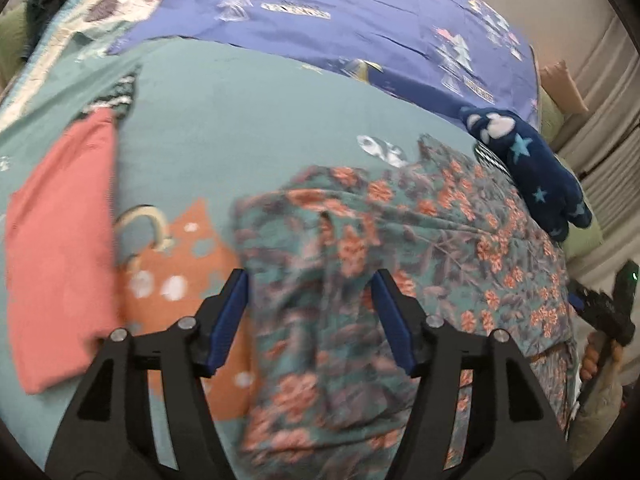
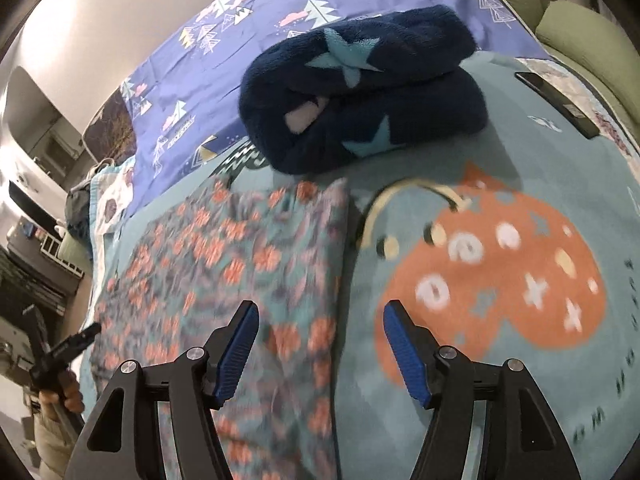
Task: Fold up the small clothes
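Lying limp between the left gripper's (image 1: pixel 308 322) wide, empty fingers, the teal floral cotton garment (image 1: pixel 400 264) looks light and floppy (pinch its edge).

Both point steeply downward: the left hand-held gripper (image 1: pixel 308 304) has its jaws apart (nothing pinched), and the right hand-held gripper (image 2: pixel 318 338) likewise stands open.
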`<state>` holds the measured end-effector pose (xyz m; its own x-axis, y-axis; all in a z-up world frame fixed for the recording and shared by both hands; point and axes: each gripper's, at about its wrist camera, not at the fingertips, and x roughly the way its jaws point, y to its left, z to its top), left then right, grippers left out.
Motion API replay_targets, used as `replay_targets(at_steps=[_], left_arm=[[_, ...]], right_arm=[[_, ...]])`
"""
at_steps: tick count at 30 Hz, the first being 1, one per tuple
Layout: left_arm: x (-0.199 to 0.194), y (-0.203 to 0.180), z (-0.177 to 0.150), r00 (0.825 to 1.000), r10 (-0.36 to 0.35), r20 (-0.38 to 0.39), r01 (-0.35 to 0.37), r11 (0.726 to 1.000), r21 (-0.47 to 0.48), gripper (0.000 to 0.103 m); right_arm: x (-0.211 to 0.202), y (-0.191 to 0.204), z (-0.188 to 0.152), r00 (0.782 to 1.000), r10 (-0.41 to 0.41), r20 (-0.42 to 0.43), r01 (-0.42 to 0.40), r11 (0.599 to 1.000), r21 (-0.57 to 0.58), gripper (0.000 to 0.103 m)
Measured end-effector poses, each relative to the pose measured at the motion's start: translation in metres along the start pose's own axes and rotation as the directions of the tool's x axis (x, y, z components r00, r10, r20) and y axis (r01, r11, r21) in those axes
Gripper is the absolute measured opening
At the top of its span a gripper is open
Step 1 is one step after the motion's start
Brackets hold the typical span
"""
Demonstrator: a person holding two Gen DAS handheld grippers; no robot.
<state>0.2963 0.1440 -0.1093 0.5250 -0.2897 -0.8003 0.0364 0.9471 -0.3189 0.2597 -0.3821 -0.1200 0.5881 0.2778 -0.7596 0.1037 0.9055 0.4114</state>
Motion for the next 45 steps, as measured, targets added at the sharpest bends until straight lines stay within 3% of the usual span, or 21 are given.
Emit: replay_targets(at_steps=[2, 3, 4, 5, 6, 7, 9, 11, 14, 19, 21, 23, 24, 27, 28, 29, 30, 33, 35, 38, 45], left_arm=[[0.005, -0.009, -0.002, 0.998, 0.055, 0.022, -0.056, 0.997, 0.056, 0.059], [0.006, -0.015, -0.003, 0.996, 0.077, 0.04, -0.08, 0.992, 0.095, 0.042], [0.004, -0.019, -0.003, 0.995, 0.07, 0.065, -0.077, 0.989, 0.125, 0.032], [0.0, -0.021, -0.004, 0.995, 0.065, 0.08, -0.076, 0.988, 0.137, 0.015], [-0.004, -0.025, -0.005, 0.993, 0.066, 0.096, -0.08, 0.986, 0.146, 0.014], [-0.011, -0.031, -0.007, 0.989, 0.081, 0.123, -0.101, 0.981, 0.165, 0.013], [-0.02, -0.042, -0.013, 0.974, 0.12, 0.19, -0.164, 0.958, 0.236, 0.013], [-0.015, -0.043, -0.015, 0.969, 0.159, 0.189, -0.207, 0.94, 0.27, 0.014], [-0.004, -0.039, -0.013, 0.97, 0.18, 0.165, -0.216, 0.948, 0.235, 0.015], [-0.031, -0.032, -0.019, 0.96, 0.192, 0.204, -0.233, 0.951, 0.201, 0.027], [-0.048, -0.029, -0.027, 0.957, 0.185, 0.223, -0.232, 0.95, 0.208, 0.044], [-0.062, -0.025, -0.041, 0.961, 0.152, 0.229, -0.2, 0.959, 0.203, 0.056], [-0.066, -0.022, -0.05, 0.97, 0.122, 0.212, -0.167, 0.963, 0.21, 0.056], [-0.055, -0.022, -0.066, 0.981, 0.13, 0.147, -0.162, 0.959, 0.232, 0.051], [-0.045, -0.021, -0.071, 0.978, 0.169, 0.126, -0.195, 0.951, 0.238, 0.04], [-0.038, -0.021, -0.075, 0.97, 0.203, 0.131, -0.23, 0.943, 0.24, 0.032], [-0.039, -0.019, -0.078, 0.967, 0.202, 0.152, -0.234, 0.944, 0.234, 0.032], [-0.057, -0.02, -0.077, 0.966, 0.201, 0.166, -0.231, 0.953, 0.195, 0.03], [-0.076, -0.022, -0.084, 0.973, 0.158, 0.17, -0.193, 0.959, 0.209, 0.032], [-0.107, -0.026, -0.109, 0.978, 0.107, 0.177, -0.152, 0.952, 0.265, 0.054], [-0.132, -0.008, -0.18, 0.994, 0.09, 0.066, -0.104, 0.961, 0.257, 0.057]], right_arm=[[0.009, 0.0, 0.007, 0.999, 0.039, 0.002, -0.039, 0.999, 0.005, 0.066], [0.012, 0.0, 0.01, 0.999, 0.049, 0.012, -0.049, 0.999, 0.005, 0.066], [0.015, 0.001, 0.013, 0.998, 0.056, 0.028, -0.056, 0.998, 0.001, 0.063], [0.016, 0.003, 0.015, 0.998, 0.058, 0.032, -0.057, 0.998, -0.008, 0.018], [0.019, 0.006, 0.016, 0.999, 0.046, 0.023, -0.046, 0.999, -0.021, 0.005], [0.018, 0.011, 0.014, 0.999, 0.023, 0.039, -0.022, 0.999, -0.038, 0.003], [0.012, 0.02, 0.012, 0.996, -0.021, 0.082, 0.029, 0.995, -0.093, 0.003], [0.014, 0.02, 0.014, 0.994, -0.061, 0.089, 0.071, 0.991, -0.109, 0.003], [0.024, 0.01, 0.017, 0.998, -0.05, 0.031, 0.052, 0.996, -0.077, 0.006], [-0.006, 0.006, 0.003, 0.999, -0.019, 0.045, 0.021, 0.998, -0.051, 0.025], [-0.023, 0.011, -0.014, 0.999, 0.024, 0.023, -0.021, 0.995, -0.097, 0.028], [-0.032, 0.018, -0.031, 0.999, 0.04, -0.009, -0.041, 0.988, -0.146, 0.042], [-0.034, 0.02, -0.039, 0.999, 0.037, -0.025, -0.04, 0.985, -0.169, 0.049], [-0.027, 0.022, -0.06, 0.998, 0.002, -0.07, -0.016, 0.981, -0.191, 0.047], [-0.024, 0.02, -0.064, 0.997, -0.045, -0.063, 0.032, 0.98, -0.197, 0.017], [-0.023, 0.02, -0.066, 0.997, -0.063, -0.046, 0.052, 0.977, -0.208, 0.01], [-0.023, 0.017, -0.066, 0.998, -0.061, -0.034, 0.053, 0.978, -0.202, 0.009], [-0.031, 0.008, -0.065, 0.998, -0.064, -0.005, 0.063, 0.99, -0.128, 0.011], [-0.041, 0.01, -0.071, 0.999, -0.044, -0.03, 0.04, 0.992, -0.122, 0.023], [-0.067, 0.015, -0.093, 0.998, 0.02, -0.051, -0.028, 0.988, -0.154, 0.045], [-0.109, -0.002, -0.17, 0.995, -0.004, -0.095, -0.015, 0.98, -0.196, 0.048]])
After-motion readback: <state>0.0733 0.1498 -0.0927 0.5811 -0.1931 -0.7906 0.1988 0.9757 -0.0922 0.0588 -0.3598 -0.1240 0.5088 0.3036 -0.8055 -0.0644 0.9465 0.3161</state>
